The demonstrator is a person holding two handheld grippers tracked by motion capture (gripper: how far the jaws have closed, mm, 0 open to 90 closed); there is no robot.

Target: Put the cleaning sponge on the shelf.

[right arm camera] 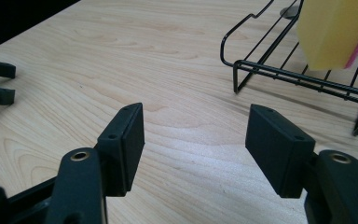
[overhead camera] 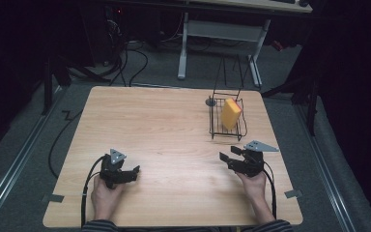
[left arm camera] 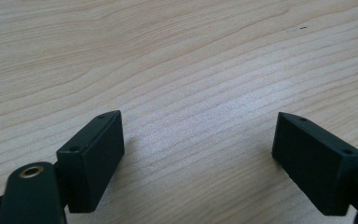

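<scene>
Dim room, grey floor, white desk frame (overhead camera: 220, 34) behind; light wood tabletop (overhead camera: 164, 130) is mostly bare. Black wire rack (overhead camera: 227, 120) sits at far right of the tabletop with a yellow sponge (overhead camera: 231, 113) standing on edge inside it, pink backing visible in right gripper view. Small dark round disc (overhead camera: 211, 102) just beside the rack's far-left corner. Left tool (overhead camera: 134, 172) held low at near-left, jaws spread wide, nothing between them, only wood grain. Right tool (overhead camera: 228, 158) at near-right, just in front of the rack, jaws apart too, holding nothing. Both hands enter from the bottom edge, striped sleeves (overhead camera: 99, 225).
</scene>
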